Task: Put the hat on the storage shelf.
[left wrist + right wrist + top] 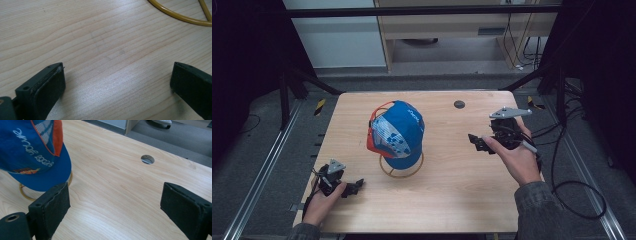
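A blue cap [398, 134] with orange trim and white lettering rests on a yellow wire stand [401, 172] at the middle of the wooden table [447, 200]. My right gripper [477, 143] hovers to the cap's right, open, with bare tabletop between its jaws; in the right gripper view the cap [32, 152] sits at the upper left beyond the jaws. My left gripper [354, 187] lies low at the table's front left, open and holding nothing. A curve of the stand's yellow ring [180, 17] crosses the top right of the left gripper view.
A round cable hole [459, 104] pierces the table's far side, also seen as the hole [147, 159] in the right gripper view. Black frame bars and cables stand around the table. Bare wood lies in front of the cap and between the two hands.
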`<state>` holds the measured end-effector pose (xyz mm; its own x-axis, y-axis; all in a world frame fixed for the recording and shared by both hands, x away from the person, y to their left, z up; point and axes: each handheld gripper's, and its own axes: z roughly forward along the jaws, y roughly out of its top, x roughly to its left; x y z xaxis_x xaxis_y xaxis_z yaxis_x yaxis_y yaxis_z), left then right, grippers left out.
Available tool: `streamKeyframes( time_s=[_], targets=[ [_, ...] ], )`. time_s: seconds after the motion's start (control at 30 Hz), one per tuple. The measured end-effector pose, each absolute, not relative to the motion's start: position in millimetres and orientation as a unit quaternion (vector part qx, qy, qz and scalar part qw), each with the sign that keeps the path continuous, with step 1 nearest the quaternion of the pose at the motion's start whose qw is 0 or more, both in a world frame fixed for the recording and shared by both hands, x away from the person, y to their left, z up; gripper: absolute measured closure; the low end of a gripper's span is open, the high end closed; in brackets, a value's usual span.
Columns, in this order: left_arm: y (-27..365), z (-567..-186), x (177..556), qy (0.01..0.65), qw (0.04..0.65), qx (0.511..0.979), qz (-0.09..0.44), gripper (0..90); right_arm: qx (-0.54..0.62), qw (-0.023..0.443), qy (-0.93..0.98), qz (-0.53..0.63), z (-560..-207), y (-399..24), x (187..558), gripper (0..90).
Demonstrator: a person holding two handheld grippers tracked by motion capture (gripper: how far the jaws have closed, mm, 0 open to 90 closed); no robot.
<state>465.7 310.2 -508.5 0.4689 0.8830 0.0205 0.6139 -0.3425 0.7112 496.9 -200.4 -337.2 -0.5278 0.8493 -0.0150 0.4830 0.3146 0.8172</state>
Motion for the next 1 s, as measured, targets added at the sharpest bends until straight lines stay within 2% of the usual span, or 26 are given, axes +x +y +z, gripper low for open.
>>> streamKeyframes(
  time_s=[1.0],
  targets=[
    [310,-509,466,0.472,0.326,0.792,0.207,0.0,0.491,0.205,0.772,0.349,-447,-217,496,15.9]
  ],
)
